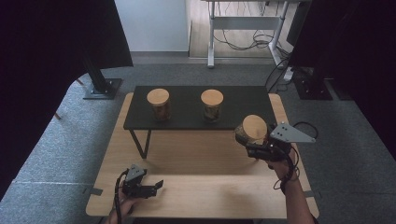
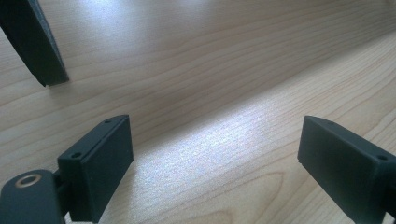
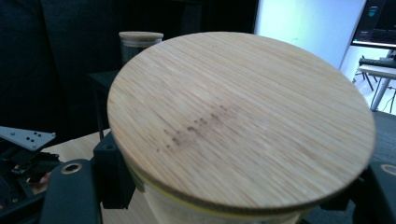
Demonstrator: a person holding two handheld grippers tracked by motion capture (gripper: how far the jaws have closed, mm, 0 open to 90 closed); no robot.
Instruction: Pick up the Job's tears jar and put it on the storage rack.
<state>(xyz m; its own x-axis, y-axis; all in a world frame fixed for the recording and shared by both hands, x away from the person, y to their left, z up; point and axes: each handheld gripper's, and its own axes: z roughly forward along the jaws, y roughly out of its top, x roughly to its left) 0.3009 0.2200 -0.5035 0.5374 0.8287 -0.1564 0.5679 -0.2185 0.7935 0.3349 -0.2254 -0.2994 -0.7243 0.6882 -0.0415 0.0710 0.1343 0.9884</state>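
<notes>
Three glass jars with round bamboo lids in the high view: two stand on the low black metal shelf (image 1: 196, 109), one toward its left (image 1: 159, 105), one at mid-shelf (image 1: 212, 106); the third jar (image 1: 251, 131) is held in the air at the shelf's front right corner by the right gripper (image 1: 252, 148). Left gripper (image 1: 158, 185) rests low near the front edge of the pale wooden counter (image 1: 201, 154), apart from the jars.

Left gripper view: fingers (image 2: 100, 165) spread wide, nothing between them, bare counter (image 2: 224, 84) beneath.

Right gripper view: fingers (image 3: 109, 175) clamped on the glass body just under the bamboo lid (image 3: 243, 116); a second jar (image 3: 140, 44) stands behind.

Judged step: carrying the third jar, seemingly for placement on the shelf. The next move calls for clearing the shelf's front edge, then lowering upright. Open room lies right of the middle jar; the right end is close.
</notes>
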